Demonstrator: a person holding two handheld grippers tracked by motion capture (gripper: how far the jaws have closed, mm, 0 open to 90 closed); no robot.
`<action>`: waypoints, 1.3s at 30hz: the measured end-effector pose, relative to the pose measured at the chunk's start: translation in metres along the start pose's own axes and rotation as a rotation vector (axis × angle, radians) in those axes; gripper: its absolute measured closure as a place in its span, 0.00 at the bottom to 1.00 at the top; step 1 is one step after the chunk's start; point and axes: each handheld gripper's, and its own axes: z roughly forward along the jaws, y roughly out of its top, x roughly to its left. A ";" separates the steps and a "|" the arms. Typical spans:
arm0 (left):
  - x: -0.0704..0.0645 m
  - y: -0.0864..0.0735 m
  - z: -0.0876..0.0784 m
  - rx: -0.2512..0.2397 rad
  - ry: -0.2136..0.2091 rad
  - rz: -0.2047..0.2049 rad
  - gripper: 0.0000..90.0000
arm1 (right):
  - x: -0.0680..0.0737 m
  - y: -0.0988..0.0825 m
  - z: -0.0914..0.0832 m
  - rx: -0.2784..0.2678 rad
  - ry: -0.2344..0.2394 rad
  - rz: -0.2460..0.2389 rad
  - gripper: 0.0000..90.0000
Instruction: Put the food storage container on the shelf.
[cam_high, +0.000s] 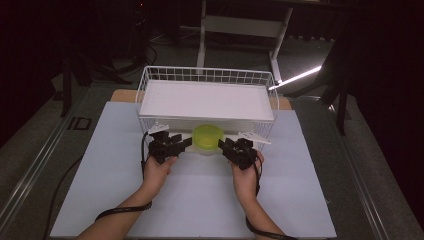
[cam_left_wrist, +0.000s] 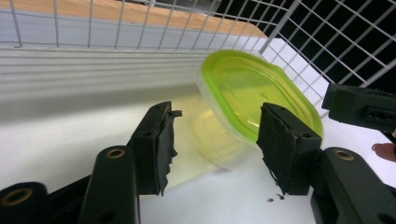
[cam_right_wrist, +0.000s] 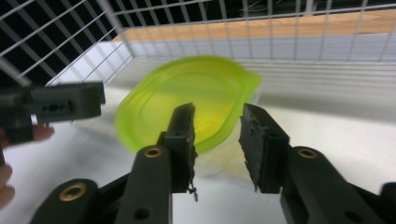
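Left gripper (cam_left_wrist: 212, 144) jaws spread | right gripper (cam_right_wrist: 217, 140) jaws spread | translucent plastic container (cam_high: 208, 138), glossy rounded lime lid, between both | white wire basket (cam_high: 150, 75) beyond

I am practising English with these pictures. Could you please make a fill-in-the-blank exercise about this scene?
1. The lid of the container is ____ in colour.
2. The container sits between the left hand-held gripper and the ____ hand-held gripper.
3. The basket behind the container is made of white ____.
4. In the left gripper view the jaws of that hand-held gripper stand ____, with a gap between them.

Missing words: green; right; wire; open
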 end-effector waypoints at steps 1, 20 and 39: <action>-0.002 -0.001 -0.002 -0.002 -0.004 0.003 0.48 | 0.003 -0.002 -0.002 0.006 0.008 -0.010 0.78; -0.018 -0.054 -0.045 -0.024 -0.004 0.204 0.01 | 0.024 -0.027 0.018 0.123 0.035 -0.020 1.00; -0.009 -0.057 -0.052 -0.060 -0.060 0.170 0.01 | 0.021 -0.020 0.045 0.123 -0.006 -0.025 1.00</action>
